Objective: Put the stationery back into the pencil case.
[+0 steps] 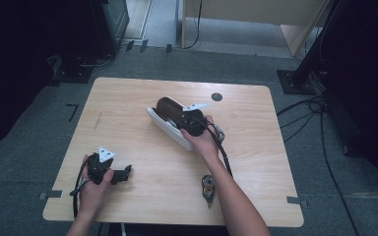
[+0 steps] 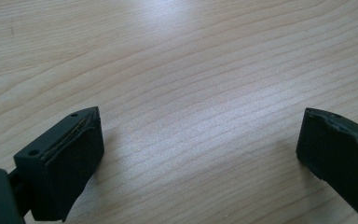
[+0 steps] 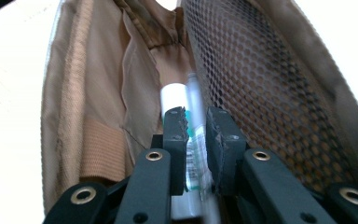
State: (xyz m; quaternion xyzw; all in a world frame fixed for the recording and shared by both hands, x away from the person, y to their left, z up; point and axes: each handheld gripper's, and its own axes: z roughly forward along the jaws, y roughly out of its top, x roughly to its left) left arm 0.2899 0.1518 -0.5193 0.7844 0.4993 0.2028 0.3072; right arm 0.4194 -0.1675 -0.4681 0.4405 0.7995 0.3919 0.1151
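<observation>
A pouch, white outside and tan inside, lies open near the middle of the wooden table. My right gripper reaches into it from the near right. In the right gripper view its jaws stand narrow, shut on a slim clear pen with a green-printed label. A white tube lies just beside the pen against the tan lining. My left gripper rests low at the table's near left, open. In the left gripper view its black pads stand wide apart over bare wood.
A mesh pocket lines one wall of the pouch and an elastic loop sits on the other. A small dark object lies on the table beside the right forearm. A dark round cap marks the far table top.
</observation>
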